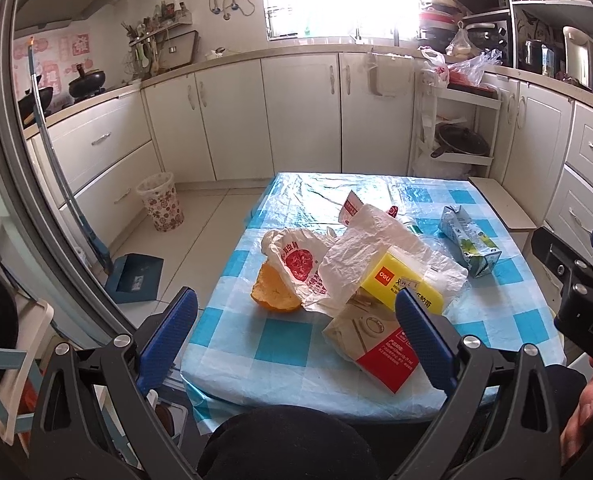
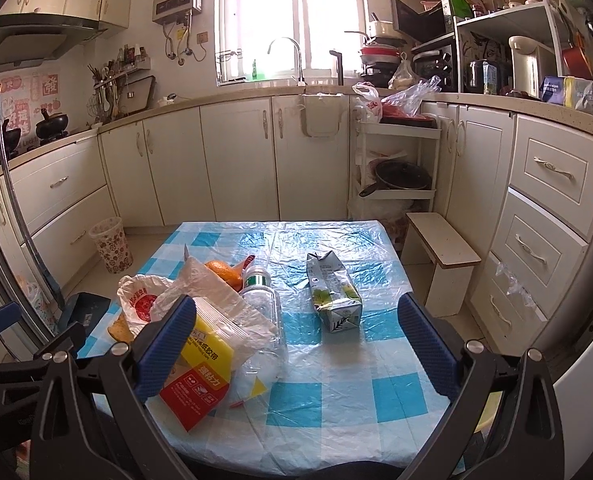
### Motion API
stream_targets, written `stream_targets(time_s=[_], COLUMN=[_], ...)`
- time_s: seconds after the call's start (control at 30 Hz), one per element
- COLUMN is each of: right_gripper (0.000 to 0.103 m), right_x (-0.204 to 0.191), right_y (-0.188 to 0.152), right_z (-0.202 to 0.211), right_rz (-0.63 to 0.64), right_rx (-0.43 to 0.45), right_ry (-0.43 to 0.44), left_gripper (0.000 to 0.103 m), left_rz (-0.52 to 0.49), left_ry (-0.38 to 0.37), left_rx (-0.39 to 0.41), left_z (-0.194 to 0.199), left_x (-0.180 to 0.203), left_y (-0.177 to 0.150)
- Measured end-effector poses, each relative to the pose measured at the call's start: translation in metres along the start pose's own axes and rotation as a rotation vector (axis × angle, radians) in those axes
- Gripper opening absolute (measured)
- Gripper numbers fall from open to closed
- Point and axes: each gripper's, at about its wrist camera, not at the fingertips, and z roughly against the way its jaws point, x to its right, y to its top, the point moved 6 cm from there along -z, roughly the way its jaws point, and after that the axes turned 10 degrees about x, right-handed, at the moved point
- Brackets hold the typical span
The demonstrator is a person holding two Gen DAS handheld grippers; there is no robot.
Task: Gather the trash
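A heap of trash is seen on the left part of a blue-checked tabletop. One yellow box is half hidden under a crumpled plastic bag; one clear bottle is partly buried. One orange peel, one red-and-tan carton and one milk carton, standing apart, are counted. One patterned waste basket stands on the floor. The left gripper and right gripper are both spread wide, nothing between them.
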Motion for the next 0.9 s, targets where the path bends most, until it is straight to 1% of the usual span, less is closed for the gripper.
stream_targets(time_s=[0.9], right_gripper=[0.097], right_x=[-0.0006], right_y=[-0.0011], right_z=[-0.0015], right_rz=[0.011], right_rx=[-0.006], right_ry=[-0.007], left_gripper=[0.095], left_rz=[0.004], left_ry=[-0.004], left_rx=[-0.006], left_z=[-0.0001], left_x=[0.0003], left_y=[-0.0002])
